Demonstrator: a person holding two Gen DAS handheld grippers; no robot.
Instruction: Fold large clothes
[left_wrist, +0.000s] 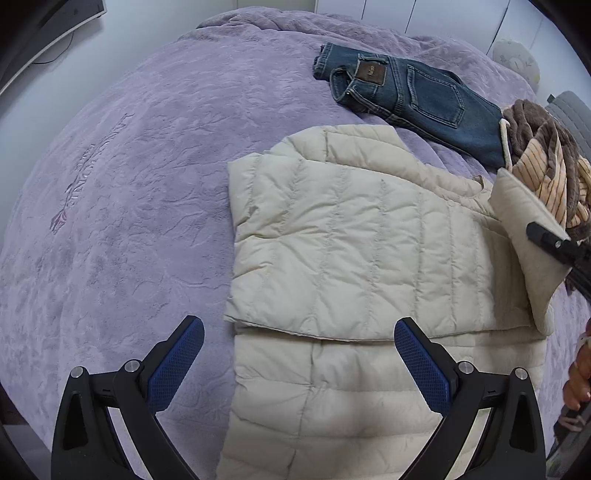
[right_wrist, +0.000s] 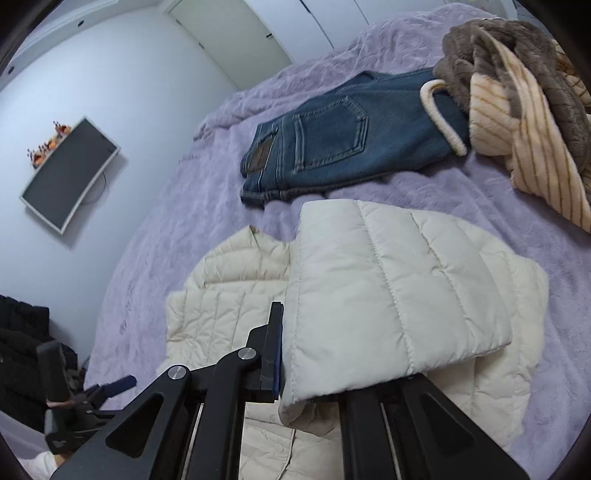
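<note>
Cream quilted puffer jacket (left_wrist: 354, 236), partly folded, flat on the lilac plush bedspread (left_wrist: 122, 206), near its middle. One quilted sleeve (right_wrist: 391, 295) lifted clear of the jacket body, edge pinched between the pressed-together pads of the right gripper (right_wrist: 291, 354). Left gripper (left_wrist: 299, 354) poised above the jacket's lower panel, blue-padded fingers (left_wrist: 421, 365) spread wide, nothing between them. Beyond the jacket, well apart: folded dark blue denim jeans (left_wrist: 417, 92) with a brown leather waistband patch. Beside and partly over the jeans: crumpled brown-and-cream striped fleece garment (right_wrist: 517, 110). On the pale wall, dark flat screen (right_wrist: 70, 173).
</note>
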